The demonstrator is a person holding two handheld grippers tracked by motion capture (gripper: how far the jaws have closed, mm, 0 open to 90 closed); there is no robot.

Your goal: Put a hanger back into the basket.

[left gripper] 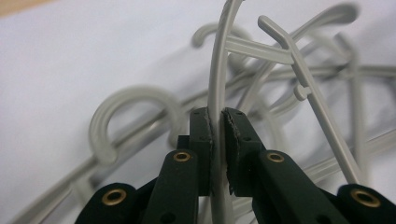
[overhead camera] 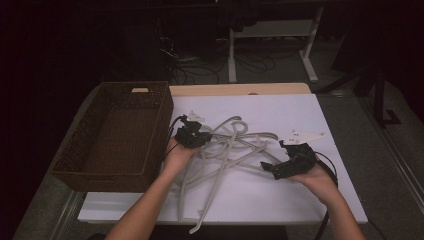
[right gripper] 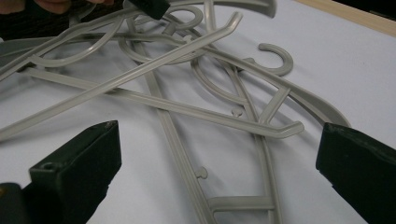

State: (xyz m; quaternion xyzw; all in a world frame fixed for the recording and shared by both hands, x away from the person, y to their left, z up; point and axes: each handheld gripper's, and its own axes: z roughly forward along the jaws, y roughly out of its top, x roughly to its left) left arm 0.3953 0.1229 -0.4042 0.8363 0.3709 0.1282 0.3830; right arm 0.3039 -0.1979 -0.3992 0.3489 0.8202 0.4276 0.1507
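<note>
Our left gripper (left gripper: 217, 135) is pinched tight on one grey hanger (left gripper: 215, 79) in the tangled pile (overhead camera: 225, 150) mid-board, just beside the wicker basket (overhead camera: 75, 165) – little room that side; our right gripper (overhead camera: 267, 167) gapes wide and empty, with bare white board (overhead camera: 330, 110) beyond it

Brown wicker basket (overhead camera: 90, 170) on table's left edge — beside white board (overhead camera: 310, 107).

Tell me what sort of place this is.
Probably a lab or workshop set up for recording, not a home: a white work board on a table, cables on the dark floor behind, a white desk frame, and hand-held tongs.
</note>
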